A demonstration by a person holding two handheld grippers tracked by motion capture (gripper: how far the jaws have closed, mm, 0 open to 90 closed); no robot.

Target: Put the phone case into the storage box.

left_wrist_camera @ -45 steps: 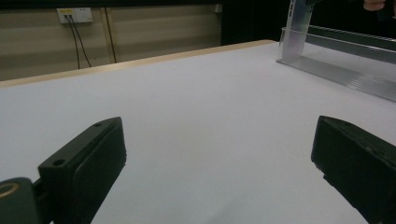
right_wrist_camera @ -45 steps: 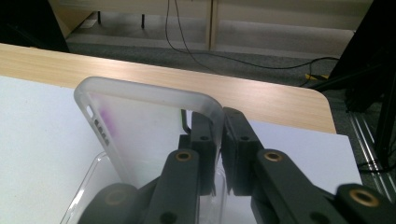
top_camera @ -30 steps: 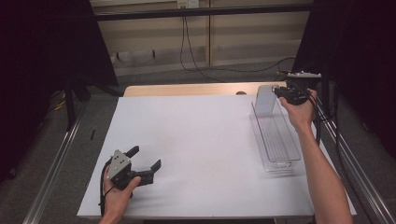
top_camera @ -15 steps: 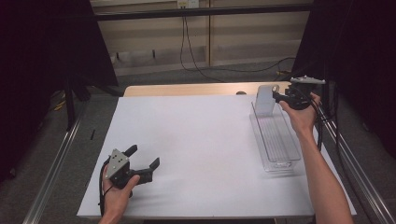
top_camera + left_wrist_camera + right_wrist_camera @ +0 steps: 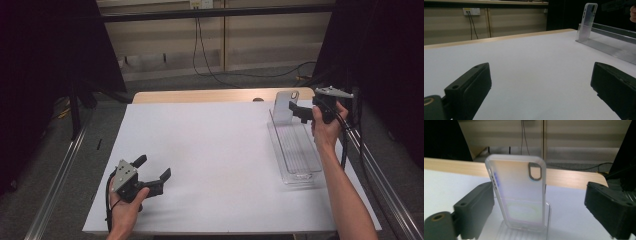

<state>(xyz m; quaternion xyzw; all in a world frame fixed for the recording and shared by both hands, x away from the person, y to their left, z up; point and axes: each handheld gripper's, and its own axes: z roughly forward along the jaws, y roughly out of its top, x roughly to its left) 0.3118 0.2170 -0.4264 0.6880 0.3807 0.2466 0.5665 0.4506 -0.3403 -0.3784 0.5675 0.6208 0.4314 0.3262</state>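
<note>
- My right gripper point(image 5: 300, 111) sits at the far end of the tray point(image 5: 300, 172), jaws spread wide; they've just been opening.
- In the right gripper view the phone case point(image 5: 520, 192) stands between the jaws. The right jaw is well clear of it. The left jaw is just beside its edge, and I can't tell if they touch.
- Case is released, standing upright in the tray's far end at the table's far right; high view shows it just left of the gripper point(image 5: 285, 106).
- My left gripper point(image 5: 152, 172) is near the front left of the table point(image 5: 215, 150), jaws wide apart, nothing between them, only bare white top in its own view.
- Case is blurred in the right gripper view; its foot is cut off by the frame bottom.
- Tray is clear plastic, walls hard to trace; in the left gripper view it is cut off at the right edge point(image 5: 609, 45).
- Tray lies close to the table's right edge, with a rail just past it; wide open top between the two grippers.
</note>
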